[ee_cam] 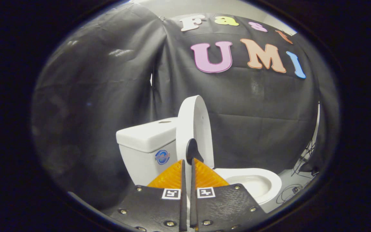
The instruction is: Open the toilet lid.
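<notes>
The white oval plastic toilet lid (194, 129) stands almost upright, near the white ceramic tank (147, 141), above the open white bowl (256, 183). The gripper (187, 162) pinches its edge by a dark tab – fingers nearly closed. Best to ease the lid gently back against the tank – then let go.

Upright lid (194, 129) between tank (147, 141) and bowl (253, 182).

Gripper (187, 164) level and upright, pointing forward, with its two fingers (172, 175) drawn in close, nearly parallel. A narrow slit stays between them. A thin dark knob sits at the tips; cannot tell whether both fingers press on it.
</notes>
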### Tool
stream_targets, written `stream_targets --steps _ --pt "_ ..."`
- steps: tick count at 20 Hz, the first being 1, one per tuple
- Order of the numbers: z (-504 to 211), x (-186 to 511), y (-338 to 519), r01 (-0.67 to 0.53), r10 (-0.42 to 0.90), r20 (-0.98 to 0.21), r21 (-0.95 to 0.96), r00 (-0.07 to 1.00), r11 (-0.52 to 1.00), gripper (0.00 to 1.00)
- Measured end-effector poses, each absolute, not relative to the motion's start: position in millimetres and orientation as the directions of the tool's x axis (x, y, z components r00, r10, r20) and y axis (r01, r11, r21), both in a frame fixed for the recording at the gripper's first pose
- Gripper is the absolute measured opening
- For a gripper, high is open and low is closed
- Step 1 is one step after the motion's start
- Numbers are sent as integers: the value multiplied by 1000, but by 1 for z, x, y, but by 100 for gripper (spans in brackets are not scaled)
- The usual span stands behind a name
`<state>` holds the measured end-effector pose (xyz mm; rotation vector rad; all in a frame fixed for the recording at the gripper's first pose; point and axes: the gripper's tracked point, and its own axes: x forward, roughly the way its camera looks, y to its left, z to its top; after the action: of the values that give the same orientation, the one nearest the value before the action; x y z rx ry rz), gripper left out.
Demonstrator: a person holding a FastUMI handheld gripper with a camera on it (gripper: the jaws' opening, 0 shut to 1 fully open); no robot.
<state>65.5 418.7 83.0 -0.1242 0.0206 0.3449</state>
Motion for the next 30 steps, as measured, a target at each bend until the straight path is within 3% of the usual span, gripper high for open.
stream_targets --steps 3,8,13,18,21,23,30 --pt "87 59 414 -346 344 -41 -135 938 928 7" --pt "86 48 389 -332 325 -74 -111 943 937 50" --pt "93 37 350 -289 283 -66 -118 957 950 80" --pt "82 25 311 -267 256 -88 -153 963 951 89" --pt "80 21 290 -250 238 -96 -151 967 956 90" --pt "82 19 277 -251 240 -85 -156 967 955 97" --pt "77 2 211 -216 212 -43 -156 976 964 97"
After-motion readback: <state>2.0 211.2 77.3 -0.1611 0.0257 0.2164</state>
